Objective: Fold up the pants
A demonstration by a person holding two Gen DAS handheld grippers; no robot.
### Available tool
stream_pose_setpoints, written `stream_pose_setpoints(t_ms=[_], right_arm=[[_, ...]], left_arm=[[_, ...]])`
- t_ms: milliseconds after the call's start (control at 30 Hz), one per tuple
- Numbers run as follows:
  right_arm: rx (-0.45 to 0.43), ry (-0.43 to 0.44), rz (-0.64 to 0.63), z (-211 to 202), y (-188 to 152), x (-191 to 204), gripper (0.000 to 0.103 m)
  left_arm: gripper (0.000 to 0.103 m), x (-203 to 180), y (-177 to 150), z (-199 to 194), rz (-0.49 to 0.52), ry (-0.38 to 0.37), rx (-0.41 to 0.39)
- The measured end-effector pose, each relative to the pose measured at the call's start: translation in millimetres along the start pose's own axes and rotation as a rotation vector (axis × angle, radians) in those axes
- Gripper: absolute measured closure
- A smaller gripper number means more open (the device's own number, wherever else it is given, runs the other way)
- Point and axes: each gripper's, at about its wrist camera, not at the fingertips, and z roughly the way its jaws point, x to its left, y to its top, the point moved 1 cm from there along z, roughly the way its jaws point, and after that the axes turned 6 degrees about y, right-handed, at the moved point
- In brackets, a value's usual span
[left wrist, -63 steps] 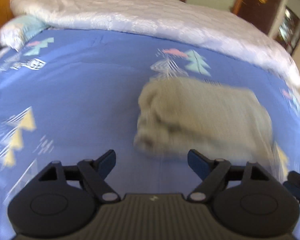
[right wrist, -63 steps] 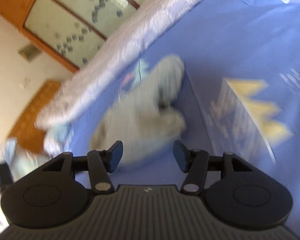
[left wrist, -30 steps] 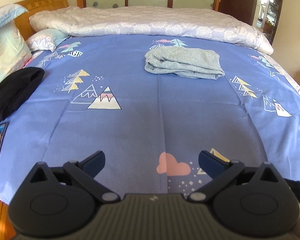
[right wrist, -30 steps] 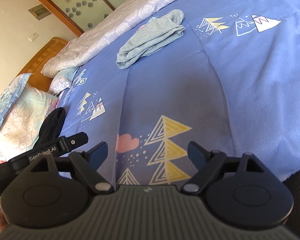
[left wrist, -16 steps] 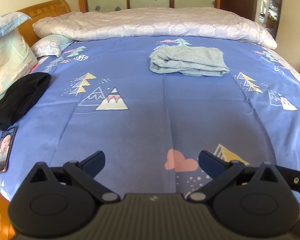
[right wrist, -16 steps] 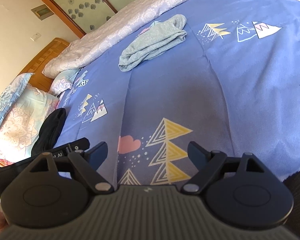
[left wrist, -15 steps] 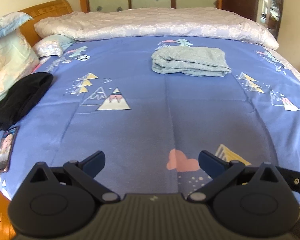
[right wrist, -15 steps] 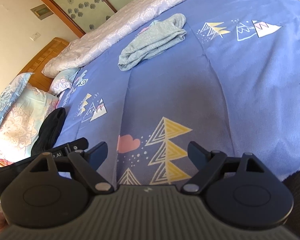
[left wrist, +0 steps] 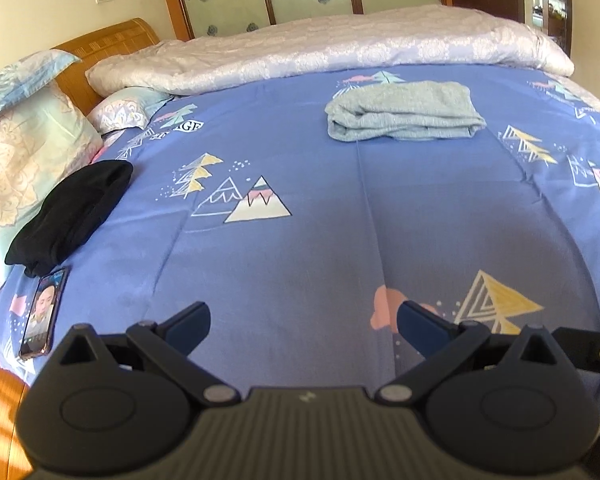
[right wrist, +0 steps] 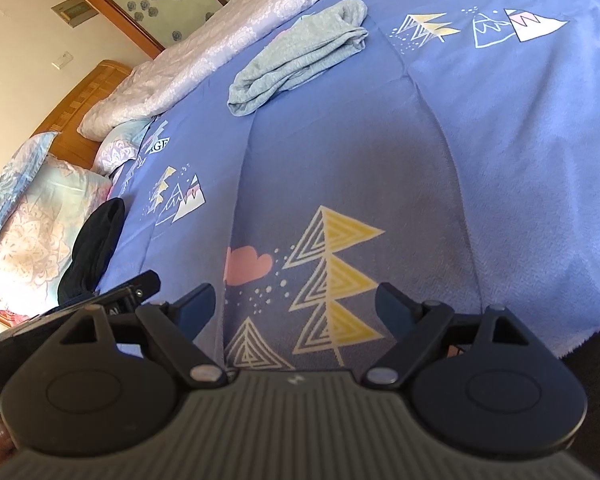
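Folded pants on the far side of the bed, both grippers empty and spread at the near edge.

The grey pants (left wrist: 404, 116) lie folded in a compact bundle on the blue bedsheet (left wrist: 320, 240), near the rolled white quilt (left wrist: 320, 52) that runs along the far side, and well apart from both tools. The left gripper (left wrist: 303, 325) hangs over the near part of the sheet with its jaws wide apart and nothing between them; the right gripper (right wrist: 294, 306) is likewise spread and holds nothing, above a printed yellow tree. At the left edge of the bed a black garment (left wrist: 70, 216) lies beside the pillows (left wrist: 24, 148), and a phone (left wrist: 44, 312) with a lit screen lies just beside the garment.
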Motion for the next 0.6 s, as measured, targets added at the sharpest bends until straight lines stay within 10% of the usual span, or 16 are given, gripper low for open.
stream_pose_setpoints(t_ms=[600], right_arm=[[0.028,-0.006,0.035,6,0,-9,0.014]], left_arm=[[0.0,-6,-11,12,0.047,0.012,0.095]])
